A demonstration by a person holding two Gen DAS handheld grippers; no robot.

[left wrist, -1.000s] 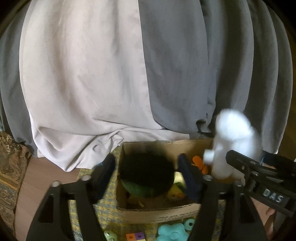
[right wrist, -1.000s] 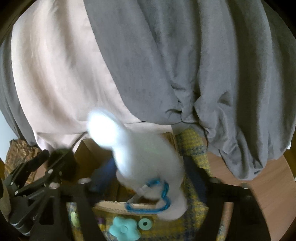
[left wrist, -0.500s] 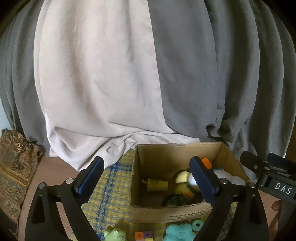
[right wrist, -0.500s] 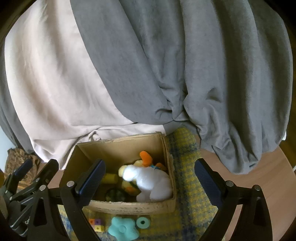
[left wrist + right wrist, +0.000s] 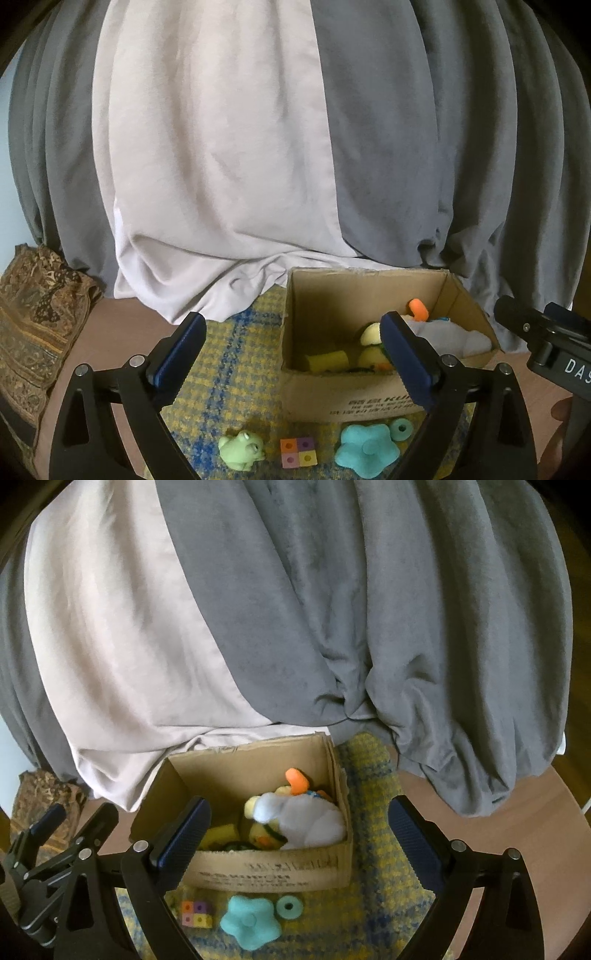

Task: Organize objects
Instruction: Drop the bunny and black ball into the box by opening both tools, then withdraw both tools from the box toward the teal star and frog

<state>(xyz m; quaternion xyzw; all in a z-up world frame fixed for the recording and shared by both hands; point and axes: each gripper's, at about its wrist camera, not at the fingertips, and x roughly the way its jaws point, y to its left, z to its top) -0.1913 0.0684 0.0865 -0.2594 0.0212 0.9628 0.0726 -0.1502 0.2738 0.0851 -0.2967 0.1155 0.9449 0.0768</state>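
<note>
Landmark: grey curtain (image 5: 461,147), hanging full height across rear. Pale beige curtain panel (image 5: 207,147) just left of grey curtain, hem pooled on floor. Wooden floor (image 5: 517,812) below curtain hem, reddish brown. Yellow-and-blue checked rug (image 5: 229,354) on floor before curtain. Patterned brown fabric (image 5: 33,321) far left of curtain. Soft daylight, diffuse.

Both cameras ride low over the mat, looking forward and slightly down toward the curtains (image 5: 221,147). The left one sits left of the cardboard box (image 5: 354,395), the right one nearly square before it. Both take in the box, the blue star toy (image 5: 249,923) and the teal ring (image 5: 290,906).
</note>
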